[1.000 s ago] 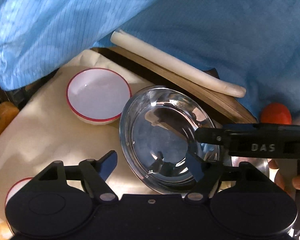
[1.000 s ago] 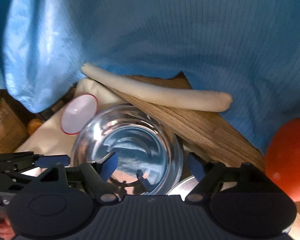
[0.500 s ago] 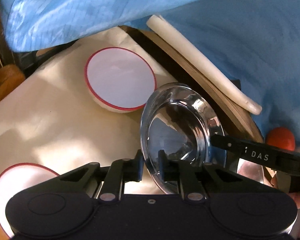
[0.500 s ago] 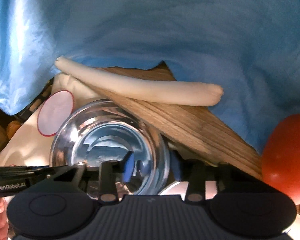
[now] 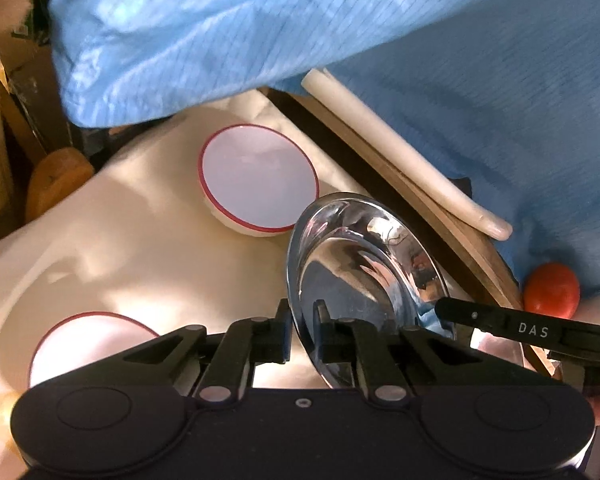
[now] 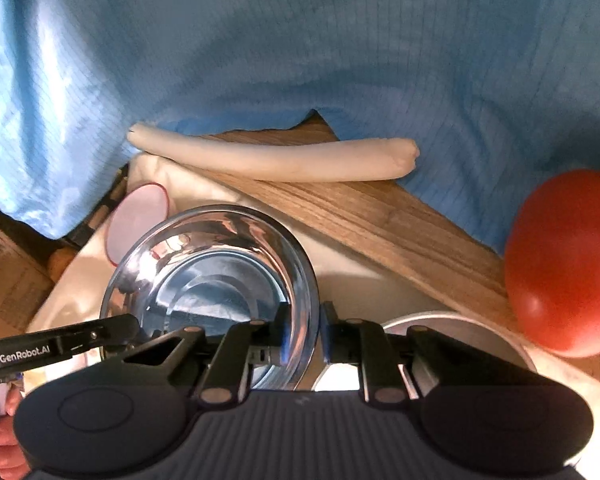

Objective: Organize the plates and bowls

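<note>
1. Both pairs of tongs have closed in from wide open since a second ago, and each now pinches the rim of the one steel bowl [image 5: 364,280].
2. Left tongs [image 5: 303,330] are clenched on the bowl's near rim, one finger inside the wall and one outside.
3. Right tongs [image 6: 303,330] are closing on the opposite rim of the same bowl [image 6: 216,276], the wall caught between the two fingers.
4. The steel bowl sits tilted between the two tools, over the cream cloth [image 5: 132,248] that covers the surface.
5. Two white bowls with red rims stand on the cloth: one [image 5: 258,178] just beyond the steel bowl, one [image 5: 88,344] at the lower left.
6. One pale plate rim [image 6: 452,322] shows beside the steel bowl in the right wrist view.
7. One wooden board [image 6: 364,212] carries one long roll of dough [image 6: 272,158].
8. One red tomato [image 6: 564,264] lies at the board's end.
9. Blue striped fabric [image 6: 300,48] fills the background.
</note>
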The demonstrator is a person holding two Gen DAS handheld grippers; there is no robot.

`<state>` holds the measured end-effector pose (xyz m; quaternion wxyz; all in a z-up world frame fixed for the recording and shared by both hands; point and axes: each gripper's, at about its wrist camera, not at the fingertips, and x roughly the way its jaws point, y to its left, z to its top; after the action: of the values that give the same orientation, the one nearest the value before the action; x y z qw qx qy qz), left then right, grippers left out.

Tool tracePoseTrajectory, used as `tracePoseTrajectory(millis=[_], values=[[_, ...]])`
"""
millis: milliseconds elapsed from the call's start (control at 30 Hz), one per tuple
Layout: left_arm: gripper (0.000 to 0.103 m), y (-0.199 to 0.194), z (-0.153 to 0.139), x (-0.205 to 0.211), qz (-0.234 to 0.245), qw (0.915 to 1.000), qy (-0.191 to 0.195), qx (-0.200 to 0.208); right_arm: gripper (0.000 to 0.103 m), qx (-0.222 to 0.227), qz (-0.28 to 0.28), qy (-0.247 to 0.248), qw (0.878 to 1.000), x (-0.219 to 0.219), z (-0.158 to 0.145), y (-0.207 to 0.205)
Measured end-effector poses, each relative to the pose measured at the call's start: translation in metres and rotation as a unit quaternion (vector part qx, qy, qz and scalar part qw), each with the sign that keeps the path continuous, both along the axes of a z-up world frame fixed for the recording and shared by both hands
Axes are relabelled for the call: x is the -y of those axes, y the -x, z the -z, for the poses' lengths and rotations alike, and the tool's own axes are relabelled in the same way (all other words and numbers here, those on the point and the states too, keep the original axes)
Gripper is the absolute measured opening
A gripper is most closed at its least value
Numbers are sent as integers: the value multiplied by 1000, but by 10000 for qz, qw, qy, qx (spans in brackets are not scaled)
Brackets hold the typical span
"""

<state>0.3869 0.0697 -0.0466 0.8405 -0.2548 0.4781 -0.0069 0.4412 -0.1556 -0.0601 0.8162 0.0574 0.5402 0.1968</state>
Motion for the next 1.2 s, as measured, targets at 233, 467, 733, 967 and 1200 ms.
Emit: tracePoseTrajectory(millis=[233,467,733,967,1200], values=[[10,27,-20,-9,-106,9997,-27,206,17,207,-111,-200,9995,1,-18,14],[10,69,-43,-16,-266,9988,-137,392,14,416,-525,-344,9972,1,-40,44],[10,140,-55,-19,-609,9968,-320,405,13,386,-1157,-427,9916,-20,-44,92],[10,196,-44,-19,-953,9948,-333,167,13,202,-1676,-437,9847,-33,-35,128],[11,230,-35,-20,-1138,9921,-530,3,13,-59,-2037,-383,9783,-52,-18,144]])
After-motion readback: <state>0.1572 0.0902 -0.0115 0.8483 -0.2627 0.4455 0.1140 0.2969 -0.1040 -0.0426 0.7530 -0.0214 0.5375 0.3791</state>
